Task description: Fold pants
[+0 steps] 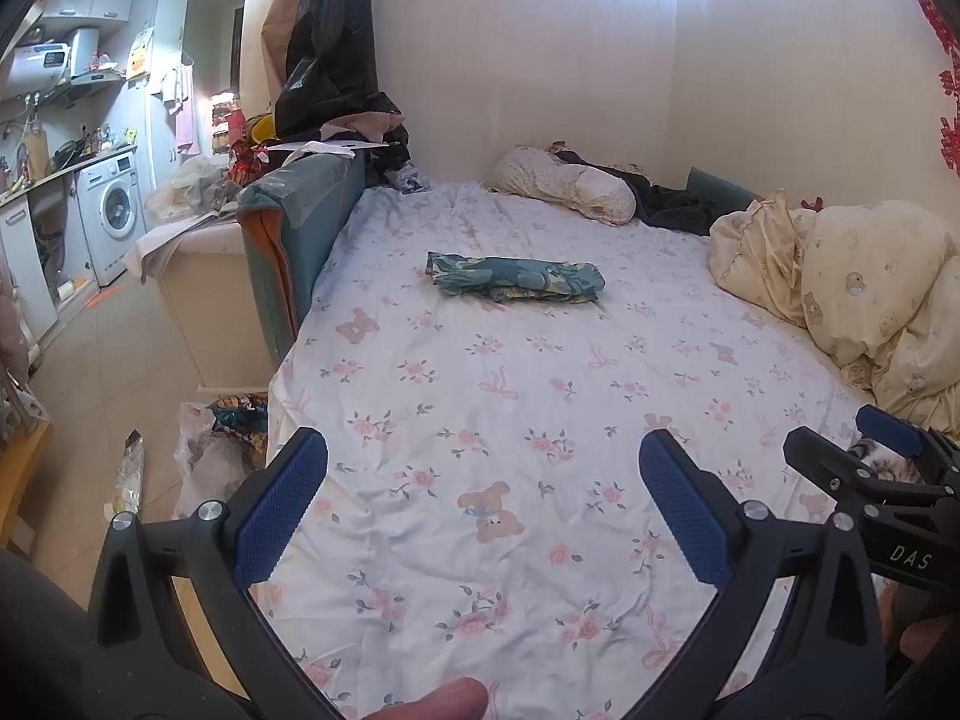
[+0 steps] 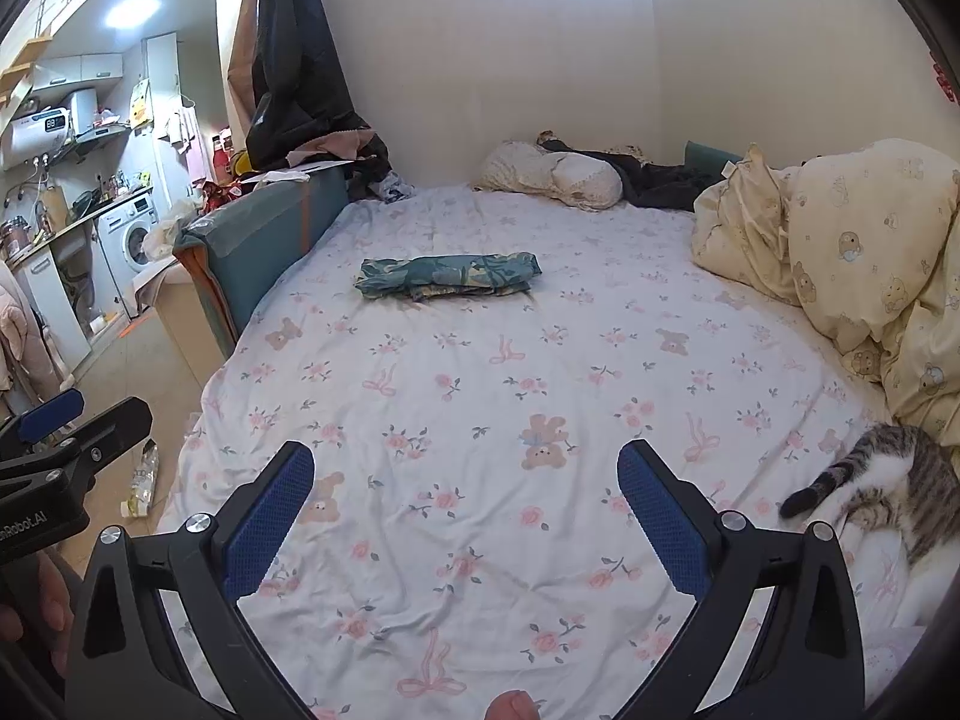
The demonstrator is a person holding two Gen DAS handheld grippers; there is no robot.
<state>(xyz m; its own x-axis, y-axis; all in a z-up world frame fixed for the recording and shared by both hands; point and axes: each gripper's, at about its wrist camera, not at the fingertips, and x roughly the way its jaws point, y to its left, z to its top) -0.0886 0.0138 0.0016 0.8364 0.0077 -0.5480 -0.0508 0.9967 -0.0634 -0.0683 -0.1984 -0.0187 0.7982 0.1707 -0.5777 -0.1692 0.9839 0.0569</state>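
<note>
Both grippers (image 1: 483, 504) (image 2: 465, 507) released, gaping, far from folded pants (image 1: 515, 279); could startle cat (image 2: 888, 492) near right, rumpling sheet (image 2: 480, 372).

Soft indoor light, ceiling lamp (image 2: 133, 13) glare at upper left (fisheye-bent, dark-cornered edges), sharp focus

A: count on the bed (image 2: 480, 570)?
B: 1 folded pants (image 2: 447, 276), 1 pillow (image 2: 552, 177), 1 quilt (image 2: 840, 252), 1 cat (image 2: 900, 492).
A: claws?
B: 2, left claw (image 1: 483, 498) and right claw (image 2: 465, 504), 2 blue pads each.
A: off the bed?
B: 1 washing machine (image 1: 114, 210).
</note>
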